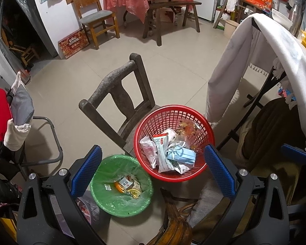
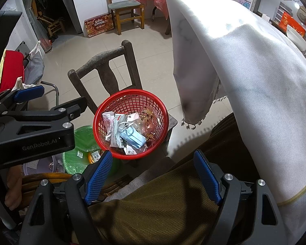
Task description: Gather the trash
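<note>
Both my grippers hang above the trash with nothing in them. My left gripper [image 1: 153,171] has its fingers spread wide apart, and between them I look straight down on two containers: a red basket [image 1: 174,110] sitting on the seat of a dark wooden chair [image 1: 120,94], and a green-lined bin [image 1: 110,204] on the floor just beside it, lower and to the left. My right gripper [image 2: 153,175] is also wide open and empty, held over my lap, with the basket ahead of it and slightly left.

The trash lies heaped in the bottom of the basket: a blue face mask [image 1: 181,155] on top, a printed paper packet [image 1: 162,149] under it, a crumpled pinkish bag [image 1: 148,149] at the left, and some gold-flecked wrapper [image 1: 186,129] toward the far wall. The mask lies with its long side running left to right across my view, its loops toward the left.

I judge the left gripper is the nearer one: the basket sits almost between its fingertips, while the right has farther to reach forward. The bin is directly left of the basket, rims nearly touching, so whatever I lift needs only a short carry leftward and down. The white cloth [image 2: 244,65] draped at the right stays clear of that path.
</note>
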Tool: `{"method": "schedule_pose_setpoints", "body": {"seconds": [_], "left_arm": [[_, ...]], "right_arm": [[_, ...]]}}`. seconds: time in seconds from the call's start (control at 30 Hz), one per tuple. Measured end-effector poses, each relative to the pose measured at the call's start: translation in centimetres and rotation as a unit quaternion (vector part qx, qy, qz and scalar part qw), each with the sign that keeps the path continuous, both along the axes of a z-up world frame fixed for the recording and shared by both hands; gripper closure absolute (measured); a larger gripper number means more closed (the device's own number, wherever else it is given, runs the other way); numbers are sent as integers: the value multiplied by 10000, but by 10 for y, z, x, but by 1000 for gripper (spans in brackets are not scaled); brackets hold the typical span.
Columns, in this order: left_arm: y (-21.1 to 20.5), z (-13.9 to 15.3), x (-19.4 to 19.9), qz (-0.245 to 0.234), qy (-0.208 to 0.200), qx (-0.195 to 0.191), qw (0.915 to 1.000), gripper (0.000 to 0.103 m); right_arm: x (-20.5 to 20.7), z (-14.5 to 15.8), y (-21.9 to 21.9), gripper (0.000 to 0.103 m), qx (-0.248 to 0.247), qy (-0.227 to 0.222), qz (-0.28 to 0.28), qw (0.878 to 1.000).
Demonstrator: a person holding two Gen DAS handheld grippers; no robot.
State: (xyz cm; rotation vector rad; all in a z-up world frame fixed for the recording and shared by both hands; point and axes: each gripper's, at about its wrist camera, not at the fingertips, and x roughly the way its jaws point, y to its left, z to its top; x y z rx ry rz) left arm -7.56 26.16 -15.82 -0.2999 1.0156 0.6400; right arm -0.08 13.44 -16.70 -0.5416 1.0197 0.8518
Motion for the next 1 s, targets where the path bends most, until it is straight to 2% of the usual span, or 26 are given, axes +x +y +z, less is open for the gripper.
{"method": "schedule_pose_setpoints", "body": {"seconds": [1.0], "left_arm": [[-1, 0, 1, -45, 31, 52, 10000, 7]], "right_arm": [[0, 0, 0, 23, -1, 5, 1, 10000]]}}
